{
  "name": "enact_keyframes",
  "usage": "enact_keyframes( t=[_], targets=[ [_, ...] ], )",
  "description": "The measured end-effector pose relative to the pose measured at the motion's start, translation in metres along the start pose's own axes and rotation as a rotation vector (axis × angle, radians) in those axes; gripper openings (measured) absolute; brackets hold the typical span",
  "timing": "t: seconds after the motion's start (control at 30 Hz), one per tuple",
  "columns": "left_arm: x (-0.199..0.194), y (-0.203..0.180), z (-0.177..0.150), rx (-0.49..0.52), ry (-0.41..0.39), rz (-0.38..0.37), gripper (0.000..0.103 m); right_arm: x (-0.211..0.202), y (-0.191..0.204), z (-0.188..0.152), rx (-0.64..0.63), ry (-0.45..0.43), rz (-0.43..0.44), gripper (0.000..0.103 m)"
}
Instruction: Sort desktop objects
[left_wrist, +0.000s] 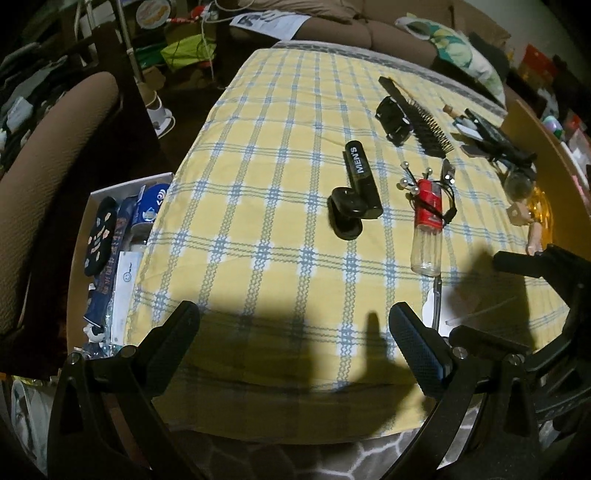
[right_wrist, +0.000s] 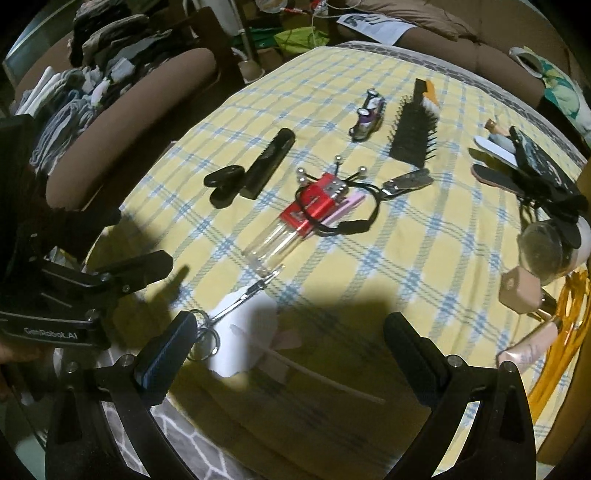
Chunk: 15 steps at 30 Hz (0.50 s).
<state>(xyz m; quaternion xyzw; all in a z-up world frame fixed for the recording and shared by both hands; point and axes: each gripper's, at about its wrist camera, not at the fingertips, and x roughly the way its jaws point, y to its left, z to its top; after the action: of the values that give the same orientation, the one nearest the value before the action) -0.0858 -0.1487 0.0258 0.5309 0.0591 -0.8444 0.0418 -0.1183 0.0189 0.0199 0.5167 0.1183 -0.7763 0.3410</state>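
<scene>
Yellow-and-blue checked cloth (left_wrist: 258, 229) covered the bench. Left wrist view: left gripper (left_wrist: 293, 330) hovered with jaws spread, empty; black "MEN'S" tube (left_wrist: 364, 179) lay mid-cloth, red-capped clear bottle (left_wrist: 428, 225) to its right. Right wrist view: right gripper (right_wrist: 290, 338) likewise spread, empty, above small steel scissors (right_wrist: 225, 317); black bristle hairbrush (right_wrist: 415, 125) lay farther off.

black MEN'S tube (left_wrist: 362, 178) flat, mid-worktop | black case (left_wrist: 345, 216) touching its near end | red-capped clear bottle (left_wrist: 428, 225) lying right | hairbrush (left_wrist: 415, 118) far | scissors (right_wrist: 229, 314) near edge
</scene>
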Motion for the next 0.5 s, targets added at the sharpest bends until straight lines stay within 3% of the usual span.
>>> enact_keyframes(
  t=[0.23, 0.37, 0.47, 0.5],
  targets=[
    [0.011, -0.002, 0.013, 0.011, -0.002, 0.0, 0.092, 0.0, -0.002, 0.003, 0.0, -0.006, 0.016, 0.103],
    [0.013, -0.006, 0.029, 0.02, -0.051, -0.007, 0.091, -0.001, -0.008, 0.011, -0.001, -0.013, 0.017, 0.099],
    [0.021, -0.011, 0.041, 0.029, -0.063, -0.025, 0.08, 0.0, -0.017, 0.017, 0.022, -0.021, 0.022, 0.088],
    [0.026, -0.014, 0.045, 0.041, -0.051, -0.027, 0.073, 0.001, -0.018, 0.019, 0.026, -0.017, 0.025, 0.08]
  ],
)
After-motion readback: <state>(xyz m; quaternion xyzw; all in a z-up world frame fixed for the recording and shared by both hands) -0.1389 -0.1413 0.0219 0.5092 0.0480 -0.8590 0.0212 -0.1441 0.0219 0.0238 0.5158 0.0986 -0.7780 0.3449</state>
